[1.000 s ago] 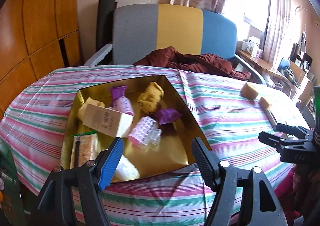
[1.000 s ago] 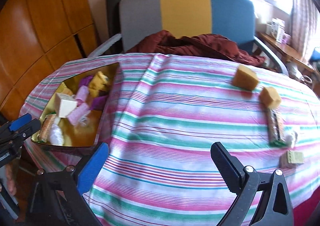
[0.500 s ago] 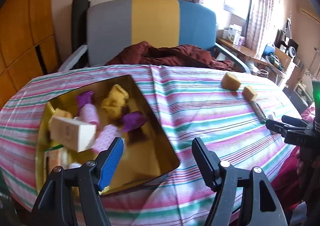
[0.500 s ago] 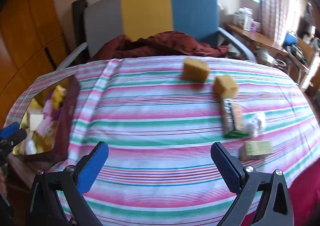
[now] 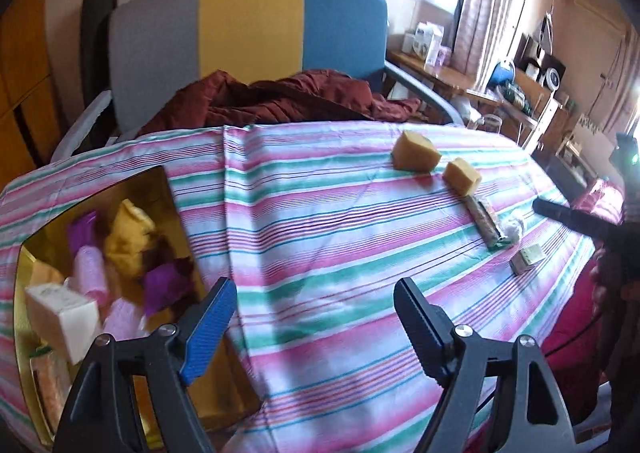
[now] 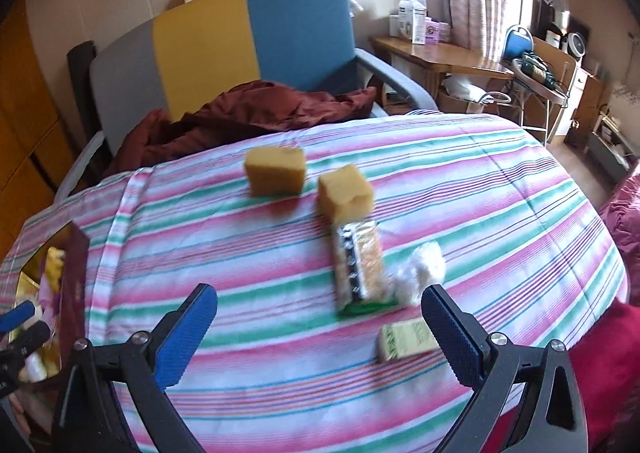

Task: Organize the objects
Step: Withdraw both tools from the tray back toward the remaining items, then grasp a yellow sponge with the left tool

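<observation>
A gold tray point(image 5: 168, 189) at the left holds a white box point(image 5: 60, 313), pink and purple packets and yellow sponges. On the striped cloth lie two yellow sponges point(image 6: 274, 171) point(image 6: 346, 193), a long snack pack point(image 6: 360, 265), a clear wrapper point(image 6: 420, 273) and a small green box point(image 6: 406, 341). My left gripper point(image 5: 314, 305) hangs over the cloth just right of the tray, its jaws opening with nothing between them. Above the cloth my right gripper point(image 6: 320, 317) stands open and empty, the snack pack just beyond its fingers and the green box by its right finger.
A grey, yellow and blue chair point(image 5: 248, 33) with a dark red cloth point(image 5: 280, 97) stands behind the table. Wooden cupboards point(image 5: 24, 53) rise at the left, a cluttered desk point(image 6: 436, 53) at the right. The table edge drops off at the right toward red fabric point(image 6: 624, 213).
Both grippers have swung to the right across the table. The tray slid to the left edge of both views and the loose items came nearer the right gripper. The left jaws widened.
</observation>
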Demonstrator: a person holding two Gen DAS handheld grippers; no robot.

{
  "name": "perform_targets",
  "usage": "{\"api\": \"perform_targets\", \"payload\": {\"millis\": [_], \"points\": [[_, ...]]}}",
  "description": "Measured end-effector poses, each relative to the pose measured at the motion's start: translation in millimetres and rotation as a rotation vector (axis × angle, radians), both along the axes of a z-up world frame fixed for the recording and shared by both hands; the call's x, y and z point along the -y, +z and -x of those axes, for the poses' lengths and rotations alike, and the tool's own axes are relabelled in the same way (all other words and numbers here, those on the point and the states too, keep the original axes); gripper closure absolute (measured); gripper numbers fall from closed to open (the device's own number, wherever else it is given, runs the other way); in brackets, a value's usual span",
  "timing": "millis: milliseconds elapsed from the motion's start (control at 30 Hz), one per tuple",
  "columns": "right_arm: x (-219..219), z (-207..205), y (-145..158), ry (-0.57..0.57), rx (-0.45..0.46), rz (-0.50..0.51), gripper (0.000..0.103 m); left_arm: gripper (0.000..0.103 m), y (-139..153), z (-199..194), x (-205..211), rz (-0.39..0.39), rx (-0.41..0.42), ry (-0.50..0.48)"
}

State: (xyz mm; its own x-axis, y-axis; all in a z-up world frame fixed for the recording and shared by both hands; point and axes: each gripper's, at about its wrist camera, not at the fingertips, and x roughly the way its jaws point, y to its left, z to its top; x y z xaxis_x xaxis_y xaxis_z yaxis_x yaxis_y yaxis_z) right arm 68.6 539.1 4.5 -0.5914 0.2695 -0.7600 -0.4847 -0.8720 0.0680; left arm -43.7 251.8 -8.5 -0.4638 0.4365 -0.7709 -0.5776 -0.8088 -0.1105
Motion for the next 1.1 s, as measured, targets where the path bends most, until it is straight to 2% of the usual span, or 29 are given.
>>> {"api": "perform_targets", "payload": {"millis": [267,500,633,800,1100], "points": [[-43.1,23.5,-11.9,-0.054,-0.025,0.01,0.0,0.022,1.5,17.7,-61.3,0.023,-0.027,-0.064],[-72.1,11.3,-29.1,-0.148,-0.076,0.128,0.0,0.022,-4.4,23.2,-104.0,0.059,-0.062,-0.127],[-87.9,4.8,-33.2,-0.212,-0.092,0.185,0.0,0.022,-13.6,28.3,-126.3,0.072,-0.046,-0.152],[-95.8,0.9,-36.3,-0.244,-0.099,0.223,0.0,0.022,-24.5,36.3,-150.0,0.084,-0.03,-0.167],[-99.2,-0.8,-38.8,-0.238,-0.112,0.267,0.0,0.022,-31.0,59.1,-186.0,0.084,-0.029,-0.153]]}}
